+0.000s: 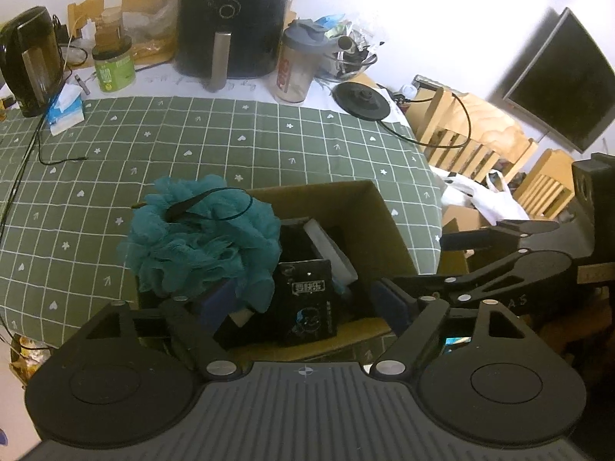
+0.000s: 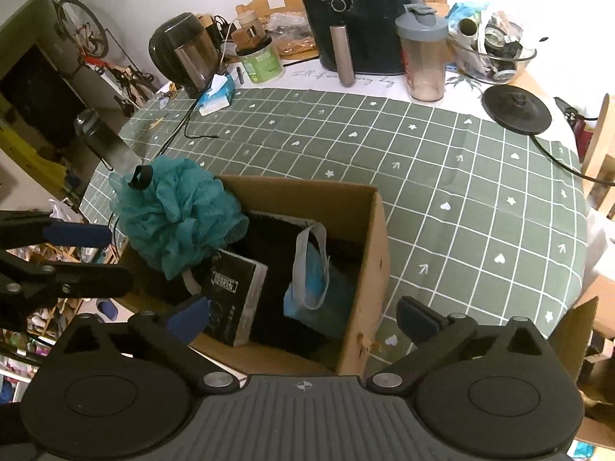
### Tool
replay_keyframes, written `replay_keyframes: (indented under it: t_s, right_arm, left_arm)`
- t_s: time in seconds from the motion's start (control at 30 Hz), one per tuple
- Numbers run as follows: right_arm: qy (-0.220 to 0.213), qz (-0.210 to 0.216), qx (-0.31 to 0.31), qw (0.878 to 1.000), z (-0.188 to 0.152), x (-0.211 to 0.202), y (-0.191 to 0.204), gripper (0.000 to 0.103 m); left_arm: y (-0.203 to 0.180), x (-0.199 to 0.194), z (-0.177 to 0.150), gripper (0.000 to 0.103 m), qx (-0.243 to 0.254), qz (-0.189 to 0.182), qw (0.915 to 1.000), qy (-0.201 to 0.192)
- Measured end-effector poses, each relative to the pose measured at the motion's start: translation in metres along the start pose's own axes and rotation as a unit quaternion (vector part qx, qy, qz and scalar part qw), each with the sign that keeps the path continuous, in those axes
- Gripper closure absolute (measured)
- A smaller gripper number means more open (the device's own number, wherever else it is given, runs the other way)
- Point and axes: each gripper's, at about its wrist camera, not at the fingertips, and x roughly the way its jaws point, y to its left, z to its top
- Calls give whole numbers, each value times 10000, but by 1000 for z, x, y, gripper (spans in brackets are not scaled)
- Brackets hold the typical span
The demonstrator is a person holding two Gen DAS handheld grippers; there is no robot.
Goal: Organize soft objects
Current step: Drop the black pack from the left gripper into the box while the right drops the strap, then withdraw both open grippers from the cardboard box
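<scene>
Both hand-held grippers, left (image 1: 303, 299) and right (image 2: 303, 317), hang open over the box (image 2: 369, 238); the teal sponge (image 2: 173, 211) sits on its corner.

Green checked tablecloth (image 2: 442, 199), cardboard box (image 2: 369, 253), kettle (image 2: 184, 53)

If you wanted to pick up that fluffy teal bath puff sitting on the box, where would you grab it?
Probably from above, closing the jaws on the teal bath puff across its upper bulge. It sits on the corner of the cardboard box, its top clear of the rim, and the soft mesh should squash into a grip. Its thin dark loop looks harder to catch.
</scene>
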Motion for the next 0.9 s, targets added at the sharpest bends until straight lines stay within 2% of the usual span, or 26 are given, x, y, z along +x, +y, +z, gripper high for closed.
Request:
replay_keyframes:
  t_s: [0.2,0.33,0.5,0.77,0.9]
  right_arm:
    - [-7,-89,-42,10000,-11,-6,9,0]
    - [36,-256,-101,9996,-19,-7,23,0]
    - [87,-535,-165,9984,-30,-8,41,0]
    - [48,-788,-183,9967,-45,-11,62,0]
    - [70,-857,-178,9961,-50,-11,68,0]
  left_arm:
    - [3,-10,-9,17,156,4,9998,-128]
    - [9,-14,-19,0,155,-23,9997,-179]
    - [15,-24,-35,0,187,43,9992,-344]
    - [21,-27,-52,0,273,726,9964,-334]
    - [28,-30,-58,0,202,841,9958,-309]
